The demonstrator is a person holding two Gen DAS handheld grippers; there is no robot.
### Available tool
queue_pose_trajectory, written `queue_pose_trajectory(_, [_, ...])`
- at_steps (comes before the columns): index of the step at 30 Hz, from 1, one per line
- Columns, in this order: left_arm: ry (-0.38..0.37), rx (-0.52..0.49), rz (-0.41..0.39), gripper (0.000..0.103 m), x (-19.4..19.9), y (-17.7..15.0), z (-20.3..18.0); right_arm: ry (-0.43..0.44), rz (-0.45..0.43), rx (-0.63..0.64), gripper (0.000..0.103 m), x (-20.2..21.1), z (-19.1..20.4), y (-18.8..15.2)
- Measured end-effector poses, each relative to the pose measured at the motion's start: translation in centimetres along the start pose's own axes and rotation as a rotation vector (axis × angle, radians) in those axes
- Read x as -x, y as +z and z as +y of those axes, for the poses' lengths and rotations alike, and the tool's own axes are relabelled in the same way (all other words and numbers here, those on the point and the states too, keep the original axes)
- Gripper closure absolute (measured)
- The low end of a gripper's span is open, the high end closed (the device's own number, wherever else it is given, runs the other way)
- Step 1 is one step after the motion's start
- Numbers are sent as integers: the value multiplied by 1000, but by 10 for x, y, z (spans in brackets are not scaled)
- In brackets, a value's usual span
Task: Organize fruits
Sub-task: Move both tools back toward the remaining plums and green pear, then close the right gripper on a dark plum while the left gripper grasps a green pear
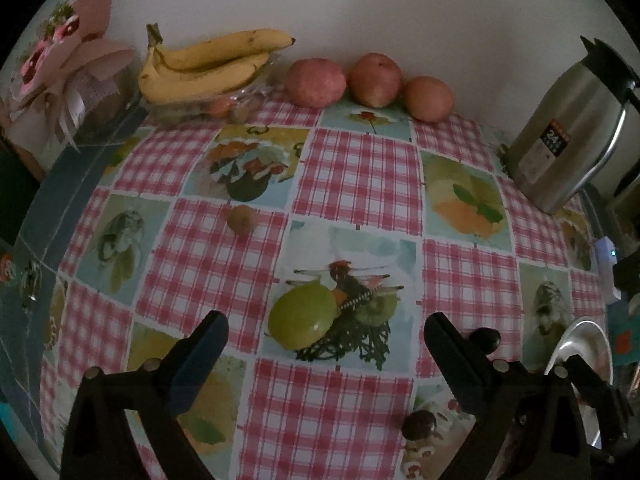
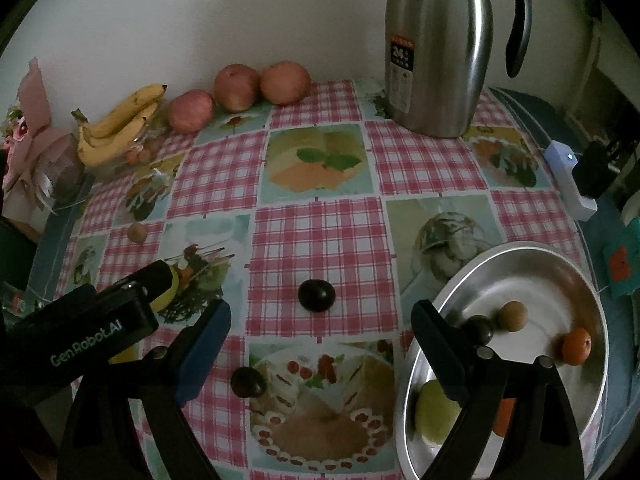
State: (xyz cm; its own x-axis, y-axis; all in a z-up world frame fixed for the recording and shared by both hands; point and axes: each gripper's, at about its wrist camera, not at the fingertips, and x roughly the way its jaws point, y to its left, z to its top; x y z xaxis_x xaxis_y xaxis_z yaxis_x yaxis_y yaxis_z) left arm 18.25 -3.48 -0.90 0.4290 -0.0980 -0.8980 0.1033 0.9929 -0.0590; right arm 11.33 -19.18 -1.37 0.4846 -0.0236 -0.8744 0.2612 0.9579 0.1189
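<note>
A green fruit (image 1: pixel 302 316) lies on the tablecloth just ahead of my open, empty left gripper (image 1: pixel 326 330). My right gripper (image 2: pixel 320 322) is open and empty, with a dark plum (image 2: pixel 316 295) just ahead between its fingers and another plum (image 2: pixel 248 382) nearer, by the left finger. A metal bowl (image 2: pixel 560 256) at the right holds a green fruit (image 2: pixel 434 412), a dark plum (image 2: pixel 478 329), a brown fruit (image 2: pixel 513 315) and an orange one (image 2: pixel 576 347). The left gripper's body (image 2: pixel 84 332) shows at the left. A small brown fruit (image 1: pixel 241 219) lies farther out.
Bananas (image 1: pixel 208 64) and three apples (image 1: pixel 374 80) line the back wall. A steel thermos jug (image 2: pixel 436 48) stands at the back right. A pink gift bundle (image 1: pixel 60 64) sits at the back left. A white device (image 2: pixel 568 176) lies at the table's right edge.
</note>
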Motion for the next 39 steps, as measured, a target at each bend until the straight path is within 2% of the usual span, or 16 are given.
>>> queue_pose_trajectory(5, [2,-3,-11,3,-6,3,0,-12,-7,9,11,-5,0,4])
queue_pose_trajectory(8, [-8,4,-8,10,-14,4,2,-20,-1,15,12,-11,0,5])
queue_pose_trajectory(11, [-6,20,6,10,-23,4,6,-31,12,26,19,-20,2,7])
queue_pose_trajectory(19, [6,18,19,11,-43,2,13,-28,36,20,22,-38,3,7])
queue_pose_trajectory(23, [0,4,38,14,-52,0,9,-32,54,21,27,-47,4,6])
queue_pose_trajectory(25, [-7,3,48,19,-57,-2,9,-34,62,22,28,-51,4,5])
queue_pose_trajectory(28, [-15,6,63,29,-62,-3,9,-34,69,24,38,-55,4,3])
queue_pose_trajectory(30, [-19,12,72,42,-63,-4,9,-37,75,24,41,-57,4,3])
queue_pose_trajectory(31, [-13,13,71,45,-63,-5,10,-39,78,22,46,-59,4,2])
queue_pose_trajectory(32, [0,11,68,53,-63,-4,10,-38,81,22,50,-59,4,2])
queue_pose_trajectory(33, [2,15,68,55,-62,-4,12,-36,84,22,52,-60,3,2])
queue_pose_trajectory(35, [-40,40,75,55,-61,-5,17,-37,88,22,63,-60,4,2])
queue_pose_trajectory(39, [-36,41,79,55,-61,-6,17,-14,90,20,73,-59,6,2])
